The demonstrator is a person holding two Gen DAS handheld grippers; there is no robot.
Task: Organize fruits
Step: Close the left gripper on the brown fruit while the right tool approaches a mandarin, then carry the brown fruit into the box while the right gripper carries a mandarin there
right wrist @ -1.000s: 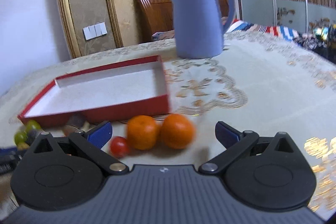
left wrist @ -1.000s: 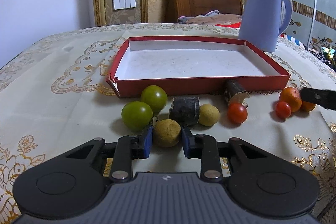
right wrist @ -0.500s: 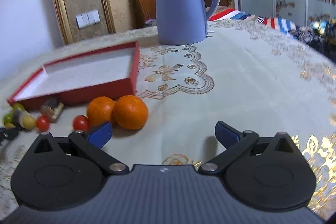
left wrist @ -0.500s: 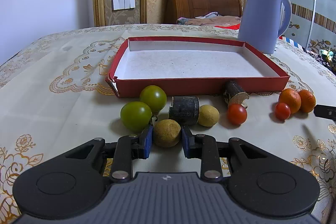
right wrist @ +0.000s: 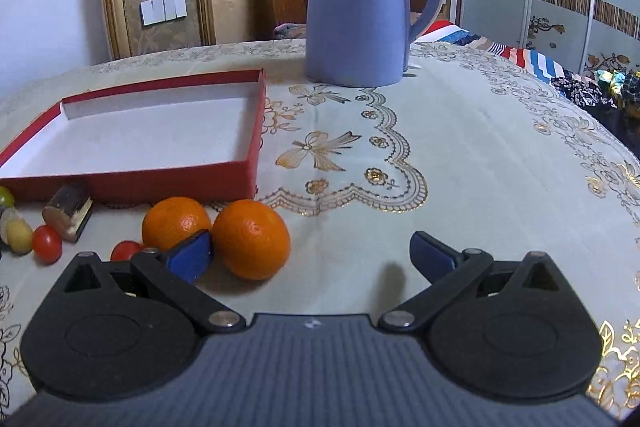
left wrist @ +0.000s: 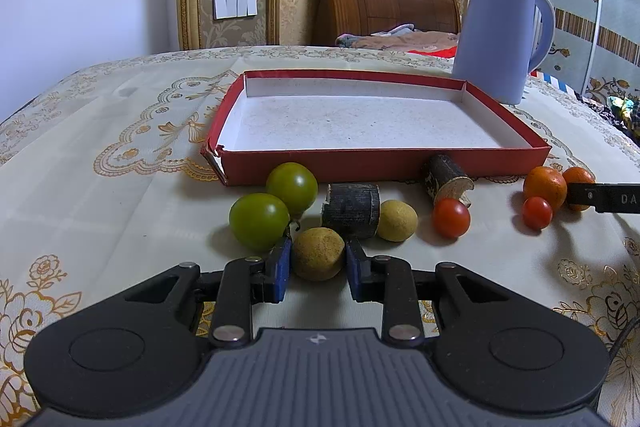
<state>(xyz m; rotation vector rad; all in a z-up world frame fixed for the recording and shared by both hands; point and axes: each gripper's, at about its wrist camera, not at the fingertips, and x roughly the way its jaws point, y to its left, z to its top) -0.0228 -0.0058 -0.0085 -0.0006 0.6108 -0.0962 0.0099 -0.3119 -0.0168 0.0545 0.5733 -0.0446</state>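
My left gripper (left wrist: 317, 261) has its blue pads on both sides of a tan round fruit (left wrist: 318, 253) that rests on the tablecloth. Close behind lie two green tomatoes (left wrist: 259, 221), a second tan fruit (left wrist: 397, 220), two dark stubs (left wrist: 352, 209) and a red cherry tomato (left wrist: 451, 217). The empty red tray (left wrist: 384, 165) lies behind them. My right gripper (right wrist: 310, 255) is wide open, and the nearer of two oranges (right wrist: 251, 238) lies just inside its left finger (right wrist: 190, 259). The other orange (right wrist: 175, 223) and a cherry tomato (right wrist: 125, 250) lie behind that finger.
A blue kettle (right wrist: 356, 3) stands behind the tray's right corner, also in the left wrist view (left wrist: 500, 35). The embroidered tablecloth (right wrist: 460, 167) stretches to the right. A bed headboard and a wardrobe stand beyond the table.
My right gripper swung right, then came forward to the oranges; its left finger now sits between them. My left gripper stayed around the tan fruit.
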